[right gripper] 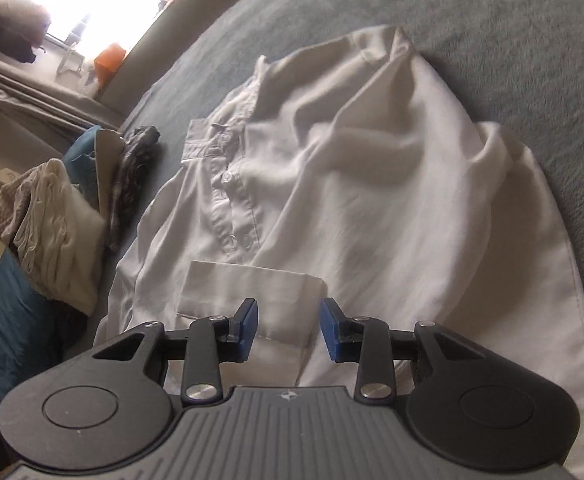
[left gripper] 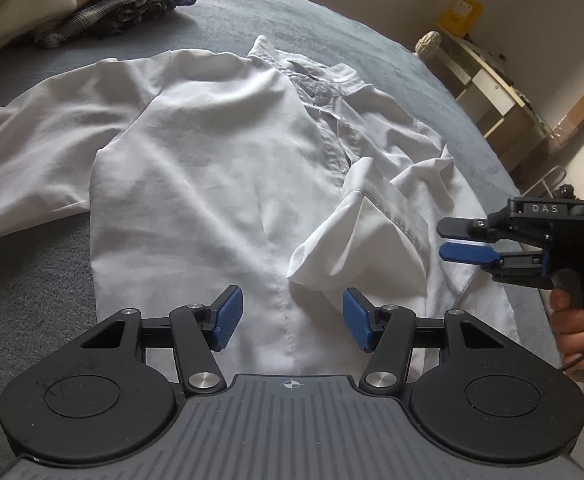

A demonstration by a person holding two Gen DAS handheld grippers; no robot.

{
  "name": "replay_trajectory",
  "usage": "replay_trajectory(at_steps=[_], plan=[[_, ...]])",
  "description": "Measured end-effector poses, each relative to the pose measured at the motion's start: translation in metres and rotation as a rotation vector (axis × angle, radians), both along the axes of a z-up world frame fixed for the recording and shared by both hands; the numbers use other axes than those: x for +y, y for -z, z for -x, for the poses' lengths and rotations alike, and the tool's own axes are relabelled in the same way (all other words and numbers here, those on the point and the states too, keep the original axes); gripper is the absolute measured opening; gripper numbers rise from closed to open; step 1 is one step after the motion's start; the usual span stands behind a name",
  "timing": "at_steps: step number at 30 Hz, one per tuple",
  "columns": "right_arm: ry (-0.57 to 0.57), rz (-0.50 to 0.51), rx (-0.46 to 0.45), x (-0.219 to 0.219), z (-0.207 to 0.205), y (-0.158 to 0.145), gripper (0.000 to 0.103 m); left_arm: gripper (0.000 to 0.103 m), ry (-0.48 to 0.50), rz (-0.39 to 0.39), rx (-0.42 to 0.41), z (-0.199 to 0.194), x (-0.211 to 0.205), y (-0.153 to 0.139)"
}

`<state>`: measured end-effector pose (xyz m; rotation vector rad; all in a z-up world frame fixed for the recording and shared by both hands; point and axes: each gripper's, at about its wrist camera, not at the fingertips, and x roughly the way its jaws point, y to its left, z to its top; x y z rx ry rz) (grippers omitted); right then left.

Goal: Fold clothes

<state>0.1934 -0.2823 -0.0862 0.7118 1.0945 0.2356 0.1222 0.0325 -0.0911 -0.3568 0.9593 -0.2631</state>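
Left tool: the left gripper (left gripper: 292,318), black linkage with blue ribbed pads, has its jaws apart and nothing between them; it hangs over the lower part of the white button-up cotton shirt (left gripper: 212,152).
Left wrist view, shirt: spread on the grey-blue textured bed cover (left gripper: 331,12), collar at the far end, one long sleeve (left gripper: 28,152) stretched out flat to the left, the other side turned inward with its cuff (left gripper: 355,240) lying in a loose peak on the body.
Left wrist view, right tool: the right gripper (left gripper: 445,240) comes in from the right edge in a person's hand (left gripper: 579,328); its jaws are parted and clear of the cloth.
Right wrist view, tool: the right gripper (right gripper: 288,326) stands open just above the folded-in cuff (right gripper: 252,292); the pads do not press on it.
Right wrist view, shirt: button placket (right gripper: 232,200) runs away from the camera; the fabric is rumpled.
Progress: early, by my judgement; one sleeve is brought in, the left sleeve, the wrinkles and the body folds remain.
Other clothes: a pile of plaid and cream garments (left gripper: 104,8) lies apart at the far corner.
Hard to make out: the hem is hidden behind both tools; the window area is blown out; whether either tool touches the shirt cannot be told.
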Motion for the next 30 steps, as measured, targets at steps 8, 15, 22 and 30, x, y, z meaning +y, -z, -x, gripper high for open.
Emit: replay_trajectory(at_steps=[8,15,22,30], plan=[[0.032,-0.146,0.061,0.001,-0.010,0.034,0.032,0.055,0.030,-0.019,0.014,-0.002,-0.011,0.011],[-0.008,-0.196,-0.037,0.006,-0.009,0.025,0.004,0.055,0.007,0.058,0.008,-0.001,-0.003,0.013],[-0.209,-0.234,-0.167,0.040,0.001,-0.012,0.004,0.055,-0.131,0.180,0.010,0.020,0.061,-0.002],[-0.639,-0.195,-0.236,0.119,0.050,-0.041,0.007,0.056,-0.356,0.272,0.025,0.056,0.136,-0.017]])
